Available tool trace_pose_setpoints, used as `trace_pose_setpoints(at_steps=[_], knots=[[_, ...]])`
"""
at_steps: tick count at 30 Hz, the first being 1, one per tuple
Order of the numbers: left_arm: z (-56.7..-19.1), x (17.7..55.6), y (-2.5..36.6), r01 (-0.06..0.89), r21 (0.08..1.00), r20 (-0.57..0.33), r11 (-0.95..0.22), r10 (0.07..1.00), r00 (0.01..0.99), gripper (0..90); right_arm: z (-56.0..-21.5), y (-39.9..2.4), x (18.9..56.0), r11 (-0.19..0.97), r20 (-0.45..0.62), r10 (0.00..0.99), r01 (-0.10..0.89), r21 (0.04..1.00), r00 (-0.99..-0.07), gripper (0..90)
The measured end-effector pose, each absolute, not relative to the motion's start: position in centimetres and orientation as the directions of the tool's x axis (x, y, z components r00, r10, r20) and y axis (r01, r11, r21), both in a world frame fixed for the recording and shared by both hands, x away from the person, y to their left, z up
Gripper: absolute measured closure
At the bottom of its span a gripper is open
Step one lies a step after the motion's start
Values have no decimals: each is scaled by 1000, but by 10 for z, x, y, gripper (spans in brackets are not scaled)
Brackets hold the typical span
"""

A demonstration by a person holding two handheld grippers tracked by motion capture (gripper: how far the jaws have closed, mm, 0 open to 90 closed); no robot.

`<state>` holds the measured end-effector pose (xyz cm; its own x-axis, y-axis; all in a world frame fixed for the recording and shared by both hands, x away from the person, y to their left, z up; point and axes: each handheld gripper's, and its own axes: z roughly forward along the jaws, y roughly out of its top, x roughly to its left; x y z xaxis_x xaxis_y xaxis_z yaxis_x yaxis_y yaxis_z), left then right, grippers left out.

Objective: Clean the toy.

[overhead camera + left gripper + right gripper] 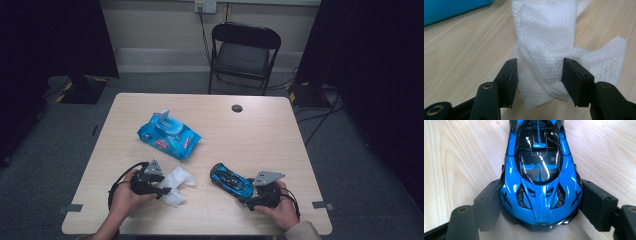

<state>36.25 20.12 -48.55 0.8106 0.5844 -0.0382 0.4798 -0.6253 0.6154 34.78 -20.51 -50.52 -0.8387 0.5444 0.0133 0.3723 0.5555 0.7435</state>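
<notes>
left gripper (161, 189) low at the near left of the table (260, 125), jaws half open and astride a crumpled white wipe (176, 186); in the left gripper view the wipe (546, 50) lies between the two black pads with clear gaps on both sides, so not pinched, merely straddled. folded strip of the wipe running straight away from the jaws, long axis in line with the gripper's reach, bulk of the cloth spreading to the right of it. nearer to this hand than to the other.

right gripper (248, 196) at the near right, clamped on one end of a blue toy car (231, 180); in the right gripper view both pads press the flanks of the car (540, 177), body pointing straight ahead, away from the jaws. seen from above, car angled up and left across the table, toward the wipe but apart from it.

blue pack of wipes (169, 135) farther off, left of centre, flap up.

likely next: close on the strip, carry it right to the car's roof. wipe to the left of the car, so a short sideways sweep.
</notes>
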Motion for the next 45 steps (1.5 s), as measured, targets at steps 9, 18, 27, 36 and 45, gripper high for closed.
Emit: trace_pose_setpoints(at_steps=[9,18,27,36,45], knots=[[-486,357,200,446,632,-37,-634,550,834,607,-505,-205,348,555,13,544,372,744,-839,242],[-480,356,190,501,575,-79,-646,566,821,848,-505,-205,348,556,13,545,372,743,-839,242],[-478,359,183,525,596,-120,-608,578,807,874,-505,-205,348,557,13,544,373,742,-839,237],[-450,363,178,528,689,-205,-495,566,798,881,-505,-205,348,557,14,544,373,742,-839,237],[-434,365,155,493,731,-220,-472,520,825,882,-505,-205,348,557,13,544,373,742,-839,237]])
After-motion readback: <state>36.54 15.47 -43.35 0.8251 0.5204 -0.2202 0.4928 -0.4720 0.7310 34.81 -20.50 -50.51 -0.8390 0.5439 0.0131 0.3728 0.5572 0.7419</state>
